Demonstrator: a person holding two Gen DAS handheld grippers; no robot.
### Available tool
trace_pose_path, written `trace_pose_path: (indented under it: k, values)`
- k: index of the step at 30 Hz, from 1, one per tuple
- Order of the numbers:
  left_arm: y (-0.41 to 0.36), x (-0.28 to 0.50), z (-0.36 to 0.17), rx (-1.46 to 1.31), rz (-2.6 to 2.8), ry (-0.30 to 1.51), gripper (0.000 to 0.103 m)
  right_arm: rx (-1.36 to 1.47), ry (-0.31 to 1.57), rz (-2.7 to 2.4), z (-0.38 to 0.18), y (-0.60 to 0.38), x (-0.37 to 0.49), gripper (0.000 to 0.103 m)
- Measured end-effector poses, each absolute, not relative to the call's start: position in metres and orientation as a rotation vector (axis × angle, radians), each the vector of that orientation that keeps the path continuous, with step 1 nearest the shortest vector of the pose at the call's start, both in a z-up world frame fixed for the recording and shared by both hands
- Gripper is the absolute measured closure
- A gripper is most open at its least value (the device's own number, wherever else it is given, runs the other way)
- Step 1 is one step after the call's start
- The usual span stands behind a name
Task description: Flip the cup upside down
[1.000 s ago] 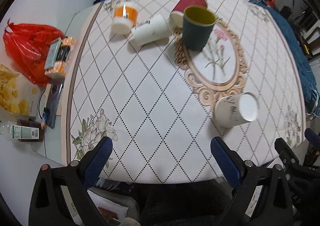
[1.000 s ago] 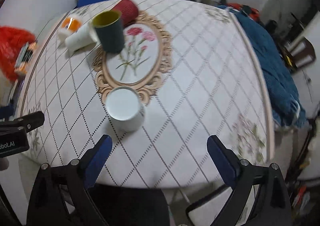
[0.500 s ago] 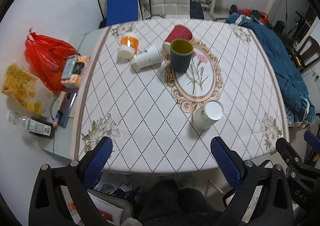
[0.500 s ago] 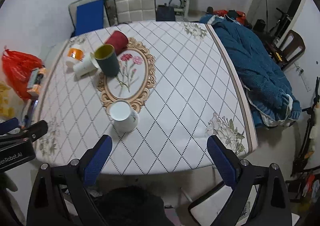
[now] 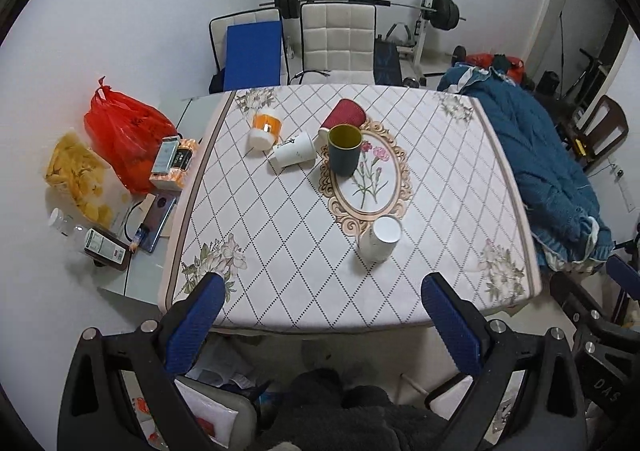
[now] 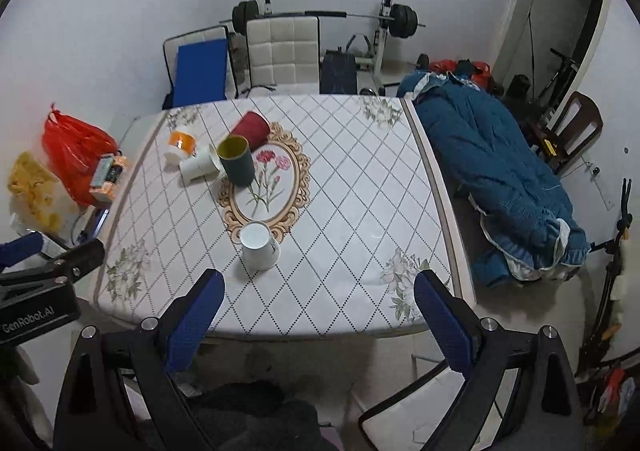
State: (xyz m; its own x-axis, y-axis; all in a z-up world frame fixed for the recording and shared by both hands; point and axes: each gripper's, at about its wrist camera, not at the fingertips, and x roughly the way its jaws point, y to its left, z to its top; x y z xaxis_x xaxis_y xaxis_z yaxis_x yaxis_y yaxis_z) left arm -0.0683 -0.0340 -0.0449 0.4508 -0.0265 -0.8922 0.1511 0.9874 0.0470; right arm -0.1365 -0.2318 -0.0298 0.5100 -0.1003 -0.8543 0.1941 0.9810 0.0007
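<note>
A white paper cup stands bottom-up on the patterned table, near the front, by the oval flower print; it also shows in the right wrist view. A dark green cup with a yellow inside stands upright further back, also in the right wrist view. A red cup, a white paper cup and an orange-banded cup lie on their sides behind it. My left gripper and right gripper are both open and empty, held high and back from the table's front edge.
A red bag, snack bags, boxes and a phone lie on a low side table at the left. A blue quilt lies at the table's right. Chairs and a weight bench stand behind. The left gripper's body shows in the right view.
Both grippers have pulled up and back from the table, so the whole table and the room now show. The cups have not moved.
</note>
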Motion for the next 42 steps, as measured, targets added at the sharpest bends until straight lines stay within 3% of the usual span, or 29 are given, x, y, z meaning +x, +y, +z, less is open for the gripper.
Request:
trace_pose_path:
  k: [16,42]
  values:
    - [-0.036,-0.098,0.003,0.117,-0.099,1.019,0.002,0.079,0.916,-0.157,0.052,-0.234,-0.177,0.004]
    - [-0.03,-0.102,0.013,0.102,-0.08,0.997,0.001,0.109,0.922,-0.153,0.049,-0.235,-0.17,0.003]
